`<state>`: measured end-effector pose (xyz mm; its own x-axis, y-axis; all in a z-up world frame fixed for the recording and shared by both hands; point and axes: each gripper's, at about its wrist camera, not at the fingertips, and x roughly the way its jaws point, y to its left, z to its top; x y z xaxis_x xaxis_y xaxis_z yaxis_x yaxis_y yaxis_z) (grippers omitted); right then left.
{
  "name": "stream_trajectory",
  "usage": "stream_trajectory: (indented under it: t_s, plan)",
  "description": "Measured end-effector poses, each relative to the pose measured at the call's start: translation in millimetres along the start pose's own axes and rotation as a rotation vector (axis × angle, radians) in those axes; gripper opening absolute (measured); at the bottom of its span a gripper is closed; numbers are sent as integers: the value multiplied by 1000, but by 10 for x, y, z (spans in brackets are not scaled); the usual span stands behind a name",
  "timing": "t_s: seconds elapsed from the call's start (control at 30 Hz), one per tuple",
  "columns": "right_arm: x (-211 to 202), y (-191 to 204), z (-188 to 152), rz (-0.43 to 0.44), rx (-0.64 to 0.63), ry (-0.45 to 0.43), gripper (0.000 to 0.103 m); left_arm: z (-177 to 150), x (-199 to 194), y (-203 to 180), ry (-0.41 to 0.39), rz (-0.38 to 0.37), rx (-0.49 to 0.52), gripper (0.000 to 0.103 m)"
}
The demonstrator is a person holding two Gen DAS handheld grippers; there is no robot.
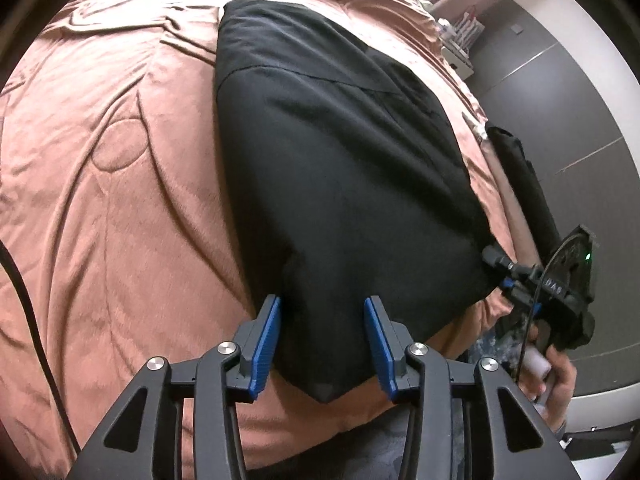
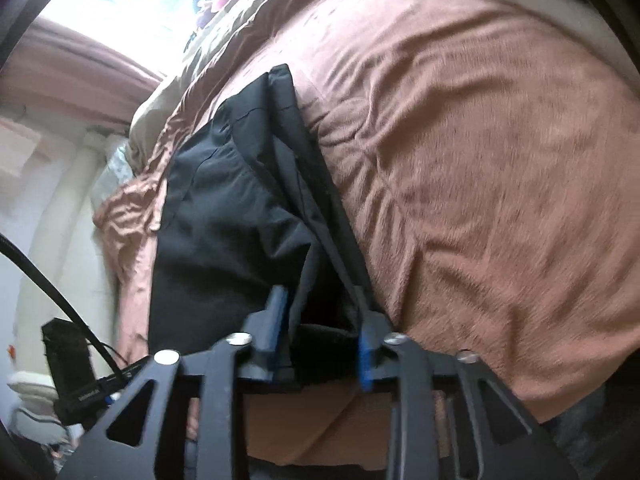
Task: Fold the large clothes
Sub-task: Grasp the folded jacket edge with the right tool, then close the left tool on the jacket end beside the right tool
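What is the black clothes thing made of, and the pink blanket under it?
The black garment looks like a thin, smooth woven cloth, matte, with flat stitched seams; maybe a synthetic, though I can't be sure. The pink bedspread looks like soft, padded quilted fabric with a slight sheen: stitched lines and puffy wrinkles show.

Black garment (image 1: pixel 340 168), plain, no print, showing faint seam lines only. Dusty pink quilt (image 1: pixel 120 184), stitched in curved lines and a circle, showing a slight sheen. Black gripper frames with blue pads (image 1: pixel 266 336) and silver bolt heads on the left gripper (image 1: pixel 324 340); same black and blue on the right gripper (image 2: pixel 320 336). Grey wall panels (image 1: pixel 560 92) with pale stripes. Beige bedding (image 2: pixel 224 28) bearing a dark red flower print, appearing at the far end. Green light (image 1: pixel 587 257) glowing on the other gripper's black body.
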<state>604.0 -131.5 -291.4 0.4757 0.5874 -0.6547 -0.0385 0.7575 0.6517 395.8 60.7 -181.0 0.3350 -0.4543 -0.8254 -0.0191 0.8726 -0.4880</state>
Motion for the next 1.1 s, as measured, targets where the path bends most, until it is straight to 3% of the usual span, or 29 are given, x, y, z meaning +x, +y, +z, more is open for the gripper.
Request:
stream_trajectory:
  t_s: [0.07,0.33,0.4,0.5,0.6,0.93,1.1]
  plan:
    - [-19,44,22,-37,-27,-7,63,-40,3,-8,2,7,6,44]
    - [123,-39,59,22,-3,49,62,-180,14,18,15,3,6,44]
    - [139,-78,53,47,20,57,49,-217,-3,47,12,-4,12,43]
    - [115,-114,31,75,28,68,33,-227,-24,72,-10,-29,7,30]
    - [44,-116,4,102,30,70,26,-229,-96,56,-27,-32,16,22]
    - [24,99,-276,170,-13,139,23,-178,-527,278,-59,-42,29,17]
    - [19,95,-369,191,-36,176,23,-344,-591,290,-33,-20,72,17]
